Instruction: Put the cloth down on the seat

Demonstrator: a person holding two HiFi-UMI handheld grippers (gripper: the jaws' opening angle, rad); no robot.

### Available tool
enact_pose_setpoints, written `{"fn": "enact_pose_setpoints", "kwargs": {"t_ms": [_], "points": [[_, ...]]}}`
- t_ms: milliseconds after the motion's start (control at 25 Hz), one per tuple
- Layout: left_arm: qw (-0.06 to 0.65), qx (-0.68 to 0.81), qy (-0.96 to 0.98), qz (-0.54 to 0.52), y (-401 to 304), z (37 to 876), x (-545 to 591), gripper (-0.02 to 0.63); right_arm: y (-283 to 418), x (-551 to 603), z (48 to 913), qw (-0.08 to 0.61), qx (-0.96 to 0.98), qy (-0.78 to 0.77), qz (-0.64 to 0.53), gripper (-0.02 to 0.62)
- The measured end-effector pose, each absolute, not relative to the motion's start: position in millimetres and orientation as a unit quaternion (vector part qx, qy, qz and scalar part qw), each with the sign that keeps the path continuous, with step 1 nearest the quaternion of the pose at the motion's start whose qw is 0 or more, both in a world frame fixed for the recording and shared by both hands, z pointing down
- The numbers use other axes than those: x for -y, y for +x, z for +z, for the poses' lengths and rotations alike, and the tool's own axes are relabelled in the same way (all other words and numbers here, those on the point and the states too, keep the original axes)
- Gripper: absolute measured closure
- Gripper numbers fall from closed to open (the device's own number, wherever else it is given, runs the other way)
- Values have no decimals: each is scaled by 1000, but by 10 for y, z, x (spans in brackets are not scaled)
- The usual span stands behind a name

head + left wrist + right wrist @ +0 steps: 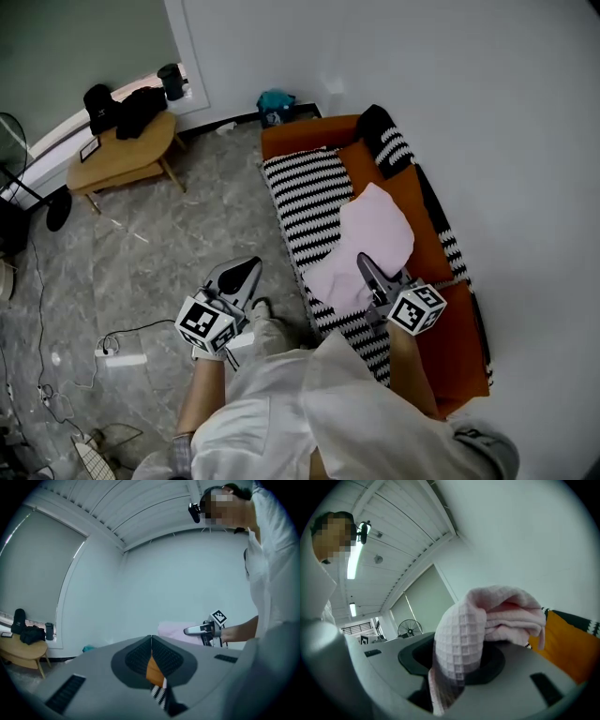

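The right gripper [454, 667] is clenched on the pink waffle cloth [377, 230], which hangs over the striped sofa seat [305, 202] near its front edge. The left gripper [151, 641] is closed on nothing, over the floor [169, 262].

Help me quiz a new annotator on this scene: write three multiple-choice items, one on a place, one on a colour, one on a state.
1. Where is the pink cloth?
A. On the wooden table
B. In the right gripper, over the sofa
C. On the floor

2. What colour is the sofa's bare upholstery?
A. Green
B. Blue
C. Orange

3. How is the left gripper?
A. Shut, empty
B. Wide open
C. Shut on the cloth

1 B: the cloth bunches between that gripper's jaws.
2 C: orange shows beside the striped cover.
3 A: its jaws meet with nothing between them.
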State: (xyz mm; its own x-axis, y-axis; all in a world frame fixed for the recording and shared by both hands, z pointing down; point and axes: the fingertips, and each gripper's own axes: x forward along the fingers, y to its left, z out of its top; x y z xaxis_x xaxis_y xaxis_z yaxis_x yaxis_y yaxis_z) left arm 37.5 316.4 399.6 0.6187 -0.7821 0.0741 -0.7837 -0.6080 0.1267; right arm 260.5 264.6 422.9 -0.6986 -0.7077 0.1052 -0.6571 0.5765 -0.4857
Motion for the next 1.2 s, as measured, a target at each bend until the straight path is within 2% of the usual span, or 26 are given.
{"fn": "enact_pose_setpoints", "kwargs": {"t_ms": [400, 640, 1200], "points": [[68, 410, 909, -2, -564, 3960, -1981, 591, 1799, -1607, 4381, 18, -888, -391, -243, 433], [60, 382, 922, 4, -887, 3934, -1368, 591, 1480, -999, 4430, 22, -867, -437, -237, 433], [93, 324, 941, 27, -718, 4274, 34, 591, 1398, 240, 4924, 8, -846, -456, -278, 433]]}}
